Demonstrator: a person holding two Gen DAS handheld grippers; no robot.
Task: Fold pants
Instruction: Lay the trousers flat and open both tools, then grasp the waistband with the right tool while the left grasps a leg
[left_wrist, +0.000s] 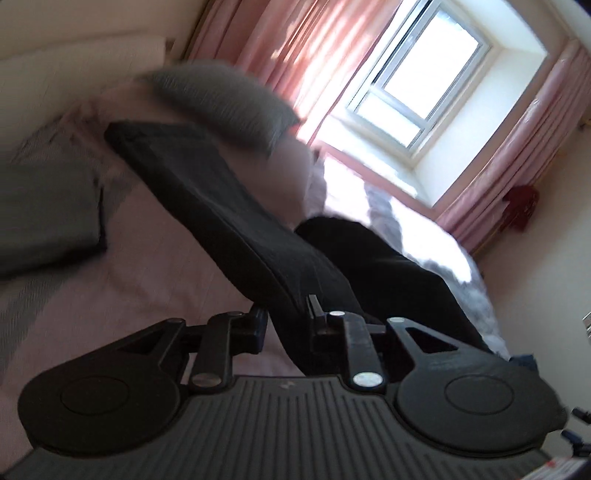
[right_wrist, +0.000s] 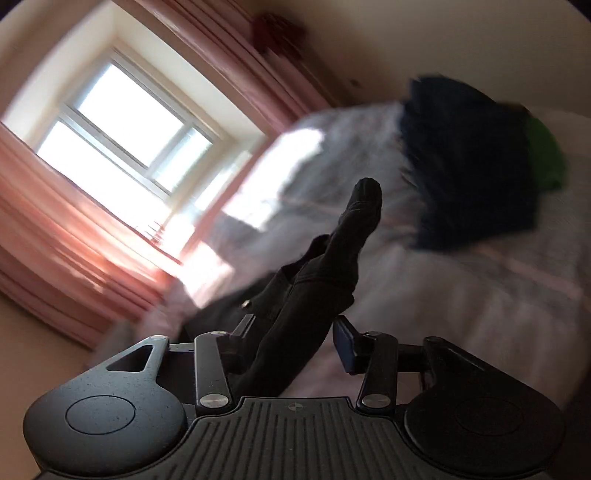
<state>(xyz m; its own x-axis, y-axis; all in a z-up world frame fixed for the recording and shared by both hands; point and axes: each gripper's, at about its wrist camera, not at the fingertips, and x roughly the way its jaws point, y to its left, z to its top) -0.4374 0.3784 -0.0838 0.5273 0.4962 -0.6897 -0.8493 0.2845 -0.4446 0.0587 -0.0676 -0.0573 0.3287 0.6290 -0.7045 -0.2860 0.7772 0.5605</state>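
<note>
At the bottom centre of the left wrist view the left gripper (left_wrist: 286, 325) stands narrow, with the black pants (left_wrist: 229, 221) running up between its jaws; the cloth fills the gap, though blur hides whether the pads truly press on it. From there the pants stretch as one flat, doubled band toward the upper left of the frame, lying over the pink bed (left_wrist: 155, 266), while a second dark fold bulges off to the right. In the right wrist view the right gripper (right_wrist: 295, 332) is plainly wider: the left pad sits against the cloth but the right pad stands clear of it, so the pants pass between the jaws without being clamped. A twisted tail of the fabric rises from there toward the centre of that frame and ends in a rounded tip. The step in hand looks like laying down a fold, and to do it well the cloth should settle flat before either hand comes away, the edges kept in line with the long band, and that twisted tail smoothed out rather than trapped under the next fold. Farther off, grey pillows (left_wrist: 221, 99) lie at the left and upper centre, a dark blue pile of clothing (right_wrist: 469, 166) with something green beside it sits at the upper right of the right wrist view, and beyond all of it the pink curtains (left_wrist: 295, 48) frame a bright window (left_wrist: 417, 85).
</note>
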